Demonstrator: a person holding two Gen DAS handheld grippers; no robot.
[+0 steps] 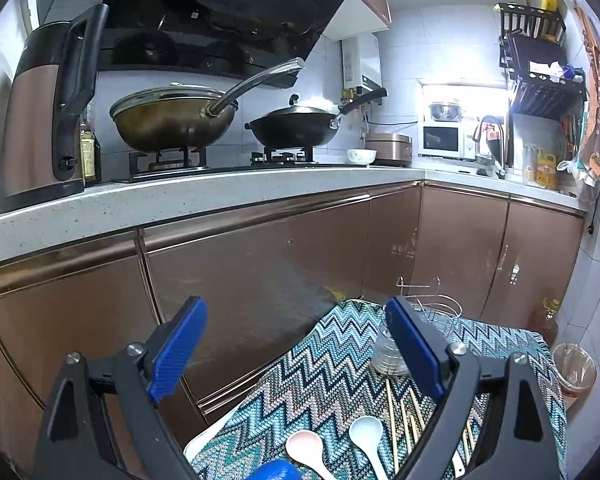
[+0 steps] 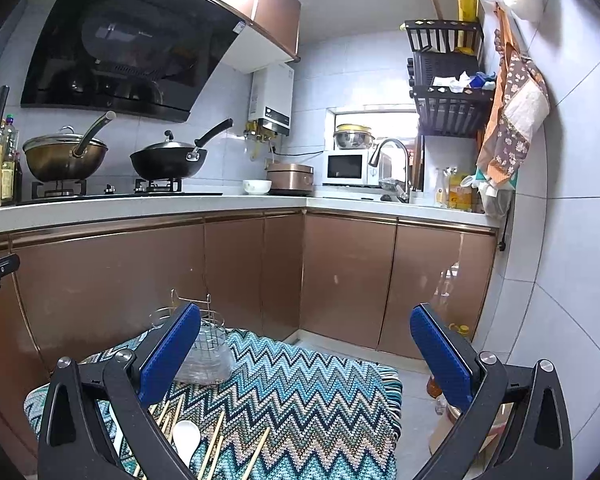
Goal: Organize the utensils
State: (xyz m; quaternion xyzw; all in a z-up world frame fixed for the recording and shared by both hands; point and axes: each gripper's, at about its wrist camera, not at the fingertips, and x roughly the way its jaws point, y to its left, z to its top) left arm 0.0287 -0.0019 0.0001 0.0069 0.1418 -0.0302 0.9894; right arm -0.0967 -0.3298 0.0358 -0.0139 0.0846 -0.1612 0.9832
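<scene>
Both grippers' fingers, left (image 1: 296, 344) and right (image 2: 306, 352), gape empty; spoons (image 1: 366, 436) and chopsticks (image 2: 216, 440) lie outside the wire holder (image 2: 204, 344) (nothing sorted yet).

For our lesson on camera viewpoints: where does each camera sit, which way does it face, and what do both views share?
Left wrist: on the left gripper, above the cloth's left edge, facing the stove; its open blue fingers show.
Right wrist: on the right gripper, above the cloth, facing the sink corner; its open fingers show.
Shared: rack, chopsticks, white spoon, woks, microwave.
</scene>
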